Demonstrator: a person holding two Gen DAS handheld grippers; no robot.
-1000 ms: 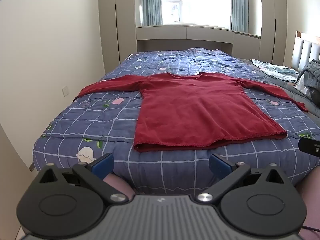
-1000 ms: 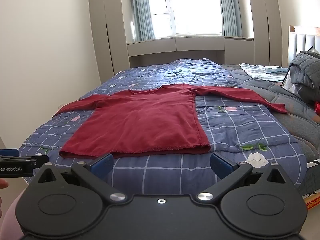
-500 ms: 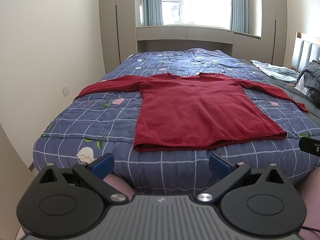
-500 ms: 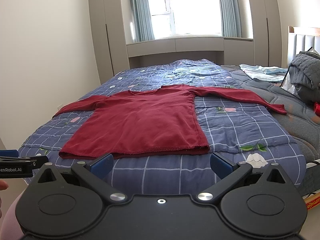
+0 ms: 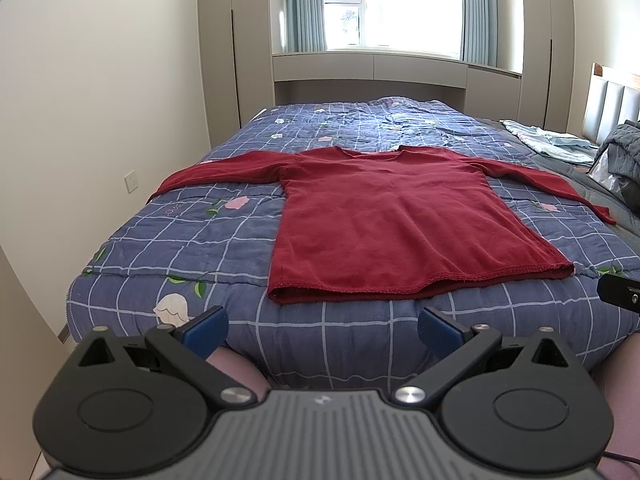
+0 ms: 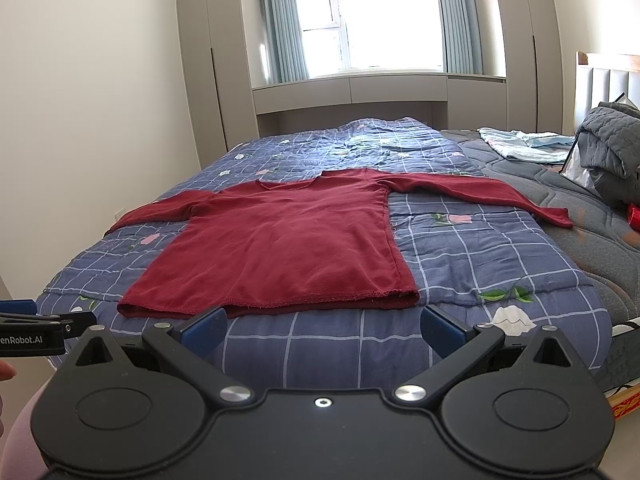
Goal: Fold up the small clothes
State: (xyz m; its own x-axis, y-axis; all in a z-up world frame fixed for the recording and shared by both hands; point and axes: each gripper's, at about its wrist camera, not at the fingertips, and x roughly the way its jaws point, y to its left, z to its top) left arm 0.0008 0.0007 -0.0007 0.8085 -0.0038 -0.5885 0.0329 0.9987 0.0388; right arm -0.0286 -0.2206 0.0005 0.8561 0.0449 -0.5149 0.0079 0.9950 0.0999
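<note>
Red sweater [image 5: 392,232] flat near bed [image 5: 168,248] foot edge, sleeves spread. Left gripper [image 5: 322,326], right gripper [image 6: 323,326]: wide open, empty.

A blue checked quilt [image 5: 224,240] with flower prints covers the bed, with a grey quilted cover [image 6: 560,200] beside it toward the padded headboard [image 6: 608,80]. A crumpled light blue cloth [image 6: 520,144] and a heap of grey bedding [image 6: 612,136] lie near the headboard. Beyond the bed, a bright window [image 6: 380,16] with blue-grey curtains [image 6: 280,20] sits between tall beige wardrobes [image 5: 224,48], and a wall socket [image 5: 132,181] shows on the wall.

A home bedroom: quilted bed [image 5: 200,248], wardrobes [image 5: 236,60], curtained window [image 6: 360,20].
</note>
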